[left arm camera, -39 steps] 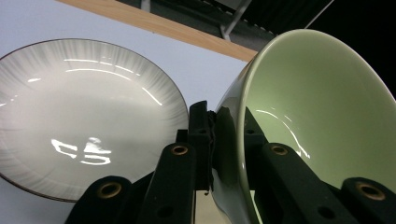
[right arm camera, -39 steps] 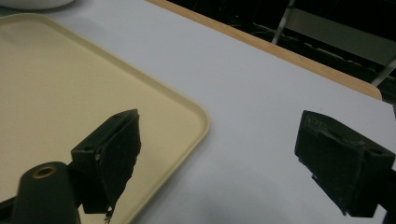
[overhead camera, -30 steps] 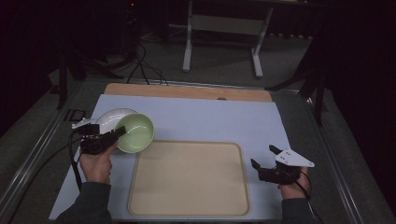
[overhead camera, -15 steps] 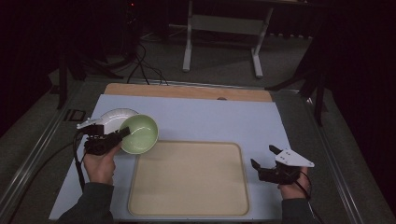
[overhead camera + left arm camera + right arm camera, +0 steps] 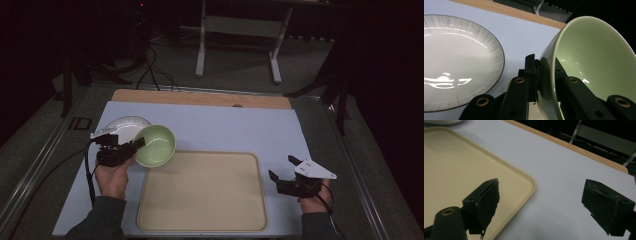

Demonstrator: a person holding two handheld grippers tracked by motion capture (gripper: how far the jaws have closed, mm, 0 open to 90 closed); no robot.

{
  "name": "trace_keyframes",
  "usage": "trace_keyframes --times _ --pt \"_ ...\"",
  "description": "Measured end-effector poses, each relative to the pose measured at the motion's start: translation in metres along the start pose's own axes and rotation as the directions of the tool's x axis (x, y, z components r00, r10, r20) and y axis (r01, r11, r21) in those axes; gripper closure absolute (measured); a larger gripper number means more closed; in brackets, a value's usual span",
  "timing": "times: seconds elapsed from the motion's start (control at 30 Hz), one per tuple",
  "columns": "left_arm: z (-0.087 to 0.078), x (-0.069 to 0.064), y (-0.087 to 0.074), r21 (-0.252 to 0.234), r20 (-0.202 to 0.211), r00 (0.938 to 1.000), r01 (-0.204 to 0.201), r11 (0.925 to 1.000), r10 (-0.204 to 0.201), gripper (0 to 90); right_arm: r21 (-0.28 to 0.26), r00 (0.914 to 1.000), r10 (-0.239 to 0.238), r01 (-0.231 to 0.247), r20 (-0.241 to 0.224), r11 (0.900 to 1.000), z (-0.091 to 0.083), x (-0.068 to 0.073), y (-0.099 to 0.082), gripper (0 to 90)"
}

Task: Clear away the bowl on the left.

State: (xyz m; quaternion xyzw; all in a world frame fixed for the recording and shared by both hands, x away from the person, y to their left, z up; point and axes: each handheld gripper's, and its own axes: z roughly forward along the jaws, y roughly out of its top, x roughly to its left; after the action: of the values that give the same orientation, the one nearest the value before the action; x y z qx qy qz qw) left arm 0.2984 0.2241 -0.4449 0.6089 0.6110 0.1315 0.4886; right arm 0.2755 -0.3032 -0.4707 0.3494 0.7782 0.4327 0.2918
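left gripper (image 5: 134,145): jaws are clamping the rim of the green bowl (image 5: 156,145), one jaw inside the wall, one outside; the left gripper view (image 5: 541,80) is showing the wall pinched between the pads.
left hand (image 5: 114,175): is holding the gripper body near the left edge of the blue mat (image 5: 225,125), forearm coming in from the near edge.
green bowl: is being held tilted, not flat; opening is facing up and toward the right side of the mat, grabbed rim is the low side in the left gripper view (image 5: 594,65). Round, so no long axis to call.
bowl place: is hanging over the mat's left part, just off the far-left corner of the tray (image 5: 200,220); can't tell if its base is touching the mat.
white plate (image 5: 122,126): is lying flat on the mat just behind and left of the bowl; bowl and gripper are covering its near-right part in the high view; left gripper view (image 5: 456,62) is cutting off its left side.
right gripper (image 5: 282,169): jaws are standing wide apart, nothing between them; right gripper view (image 5: 541,205) is showing bare mat and the tray corner in the gap.
right hand (image 5: 312,197): is resting near the right edge of the mat, beside the tray's right side.
tray: beige, rimmed, is sitting at the near-middle of the mat; near rim is almost at the frame edge.
hard to see: bowl's underside is hidden; room beyond the mat is dark.
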Motion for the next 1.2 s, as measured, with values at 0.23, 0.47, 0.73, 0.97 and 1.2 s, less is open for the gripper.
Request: trace_keyframes --times 0.23,0.47,0.73,0.97,1.2 --pt "0.005 -0.007 -0.002 0.017 0.023 0.9997 -0.013 0.9998 0.012 81.7 0.0 1.0 0.0 0.0 0.0 1.0 0.0 0.0 0.0 14.2" --pt "0.009 -0.013 -0.005 0.034 0.033 0.9991 -0.027 0.9991 0.026 81.7 0.0 1.0 0.0 0.0 0.0 1.0 0.0 0.0 0.0 14.2" --pt "0.013 -0.02 -0.007 0.051 0.047 0.9981 -0.041 0.9978 0.039 81.7 0.0 1.0 0.001 -0.001 0.0 1.0 0.0 0.0 0.0 14.2" --pt "0.016 -0.025 -0.009 0.063 0.054 0.997 -0.059 0.9963 0.056 81.7 -0.001 1.0 -0.001 0.001 0.0 1.0 0.0 0.0 0.0 14.2" --pt "0.022 -0.03 -0.013 0.081 0.061 0.9955 -0.077 0.9937 0.072 81.7 -0.001 1.0 -0.001 0.001 0.001 1.0 0.0 0.0 0.0 14.2"
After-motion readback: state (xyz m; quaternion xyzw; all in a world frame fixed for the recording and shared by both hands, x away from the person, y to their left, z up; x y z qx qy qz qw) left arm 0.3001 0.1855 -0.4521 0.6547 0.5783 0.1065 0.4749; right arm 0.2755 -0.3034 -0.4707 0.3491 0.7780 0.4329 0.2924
